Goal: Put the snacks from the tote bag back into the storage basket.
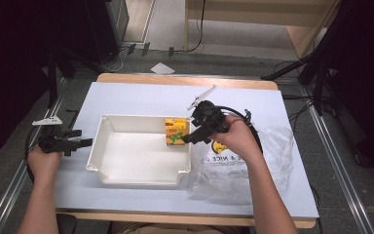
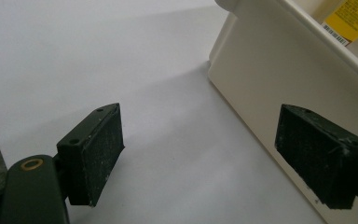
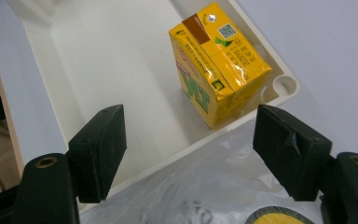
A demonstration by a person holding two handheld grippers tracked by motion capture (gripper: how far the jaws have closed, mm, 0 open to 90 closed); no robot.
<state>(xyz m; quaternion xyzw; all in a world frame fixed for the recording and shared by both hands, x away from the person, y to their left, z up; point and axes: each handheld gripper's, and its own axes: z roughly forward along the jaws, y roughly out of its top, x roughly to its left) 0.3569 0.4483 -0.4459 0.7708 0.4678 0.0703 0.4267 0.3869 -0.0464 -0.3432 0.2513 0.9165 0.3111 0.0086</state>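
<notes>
Releasing: right gripper (image 3: pixel 189 154) jaws wide, nothing held, just off the yellow juice carton (image 3: pixel 216 60) standing in the white plastic tray's (image 1: pixel 102 141) far right corner. Left gripper (image 2: pixel 198 156) open beside the tray. Next, probably the clear plastic bag (image 1: pixel 272 161).

Pale-blue-topped table (image 1: pixel 126 92) with a wooden rim, set on grey floor (image 1: pixel 224 61). Just beyond the table's far edge, a white scrap of paper (image 1: pixel 162 68). Farther behind the table, a light wooden frame (image 1: pixel 272 14) and a dark cabinet (image 1: pixel 112 24). Off the table's right side, black stand legs (image 1: pixel 316 73), loose cables (image 1: pixel 297 105) and a metal floor rail (image 1: pixel 338 165).
</notes>
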